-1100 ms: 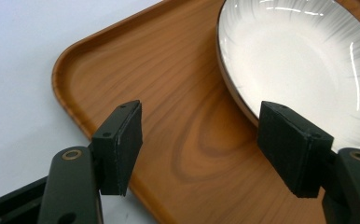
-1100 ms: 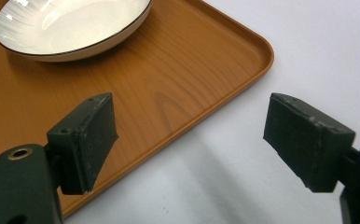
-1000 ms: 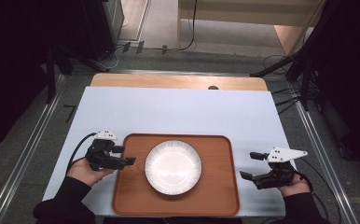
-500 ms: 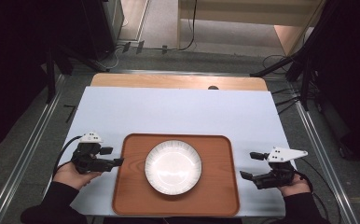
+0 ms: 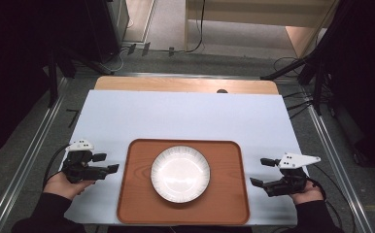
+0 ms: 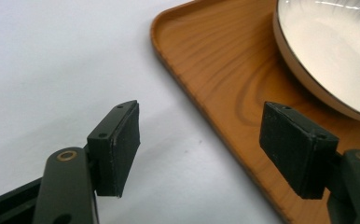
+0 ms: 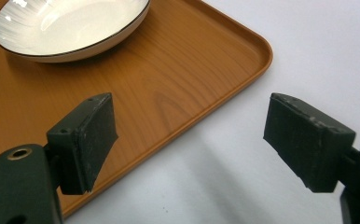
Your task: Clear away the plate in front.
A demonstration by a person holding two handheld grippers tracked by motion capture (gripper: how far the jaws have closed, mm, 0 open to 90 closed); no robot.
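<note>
A brown wooden tray (image 5: pixel 183 182) lay on the white surface (image 5: pixel 185 116), at its near edge, and everything else sat in relation to it. A white plate (image 5: pixel 180 173) with a thin dark rim rested flat at the middle of the tray, well inside the raised lip on every side.

The left gripper (image 5: pixel 105 163) was held just off the tray's left edge, apart from it, pointing toward the tray. Its fingers stood wide open and held nothing. In the left gripper view (image 6: pixel 201 144) one finger hung over the bare white surface beside the tray, while the other hung over the tray's wood, with the raised lip running between them; the plate (image 6: pixel 336 51) lay beyond, farther in on the tray (image 6: pixel 225 70).

The right gripper (image 5: pixel 262 172) was held just off the tray's right edge, also apart from it and aimed toward it. Its fingers were likewise spread wide and empty. In the right gripper view (image 7: pixel 190 140) one finger hung over the tray's wood (image 7: pixel 169 84) near its rounded corner, the other over the white surface outside the lip, and the plate (image 7: pixel 71 28) sat farther in. Whether either gripper touched the surface could not be told.
</note>
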